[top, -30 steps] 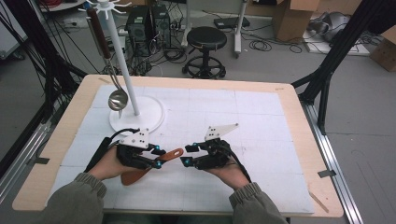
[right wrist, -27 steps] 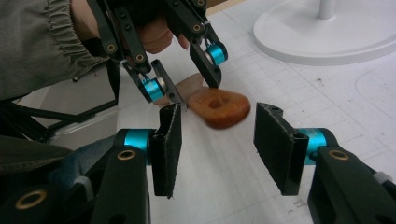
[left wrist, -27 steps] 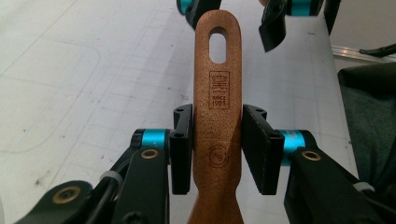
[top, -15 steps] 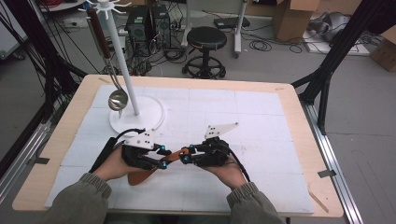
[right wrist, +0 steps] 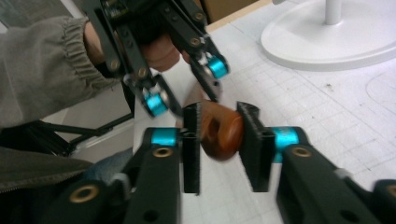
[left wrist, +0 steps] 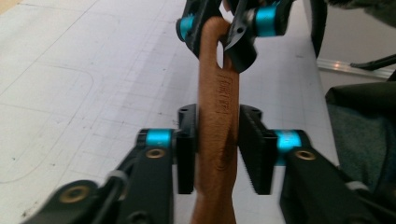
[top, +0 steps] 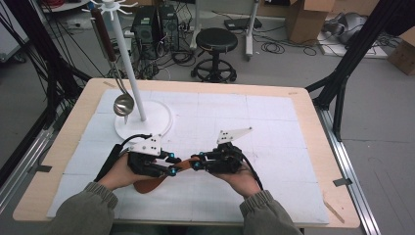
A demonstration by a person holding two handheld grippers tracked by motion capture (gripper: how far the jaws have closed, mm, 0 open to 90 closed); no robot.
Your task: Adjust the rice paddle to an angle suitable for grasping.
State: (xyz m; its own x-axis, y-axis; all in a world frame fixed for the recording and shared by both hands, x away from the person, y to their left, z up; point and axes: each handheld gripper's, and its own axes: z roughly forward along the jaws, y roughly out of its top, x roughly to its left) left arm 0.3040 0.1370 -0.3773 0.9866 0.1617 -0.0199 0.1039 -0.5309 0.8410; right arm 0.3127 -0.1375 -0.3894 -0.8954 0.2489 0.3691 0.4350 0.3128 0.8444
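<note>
A brown wooden spatula [top: 148, 185] lies just above the white mat, its handle [left wrist: 217, 116] running between my two grippers. My left gripper [top: 171, 164] is shut on the middle of the handle; its jaws [left wrist: 217, 149] have just been closing, with the wood between the pads. My right gripper [top: 195, 164] faces it and is shut on the handle's holed end [right wrist: 219, 133]; its jaws have also just been closing. In the left gripper view the right gripper [left wrist: 217, 28] pinches the tip. The left gripper [right wrist: 187, 88] stands close behind in the right gripper view.
A white stand [top: 147, 122] with a tall pole rises at the mat's back left. A metal ladle [top: 123, 104] hangs from it. The white mat [top: 274, 127] covers the wooden table [top: 313, 112]. A black stool [top: 213, 41] stands beyond the far edge.
The two grippers have drawn a little closer together. The right gripper's jaws have closed on the end of the spatula's handle, which the left gripper still holds.
</note>
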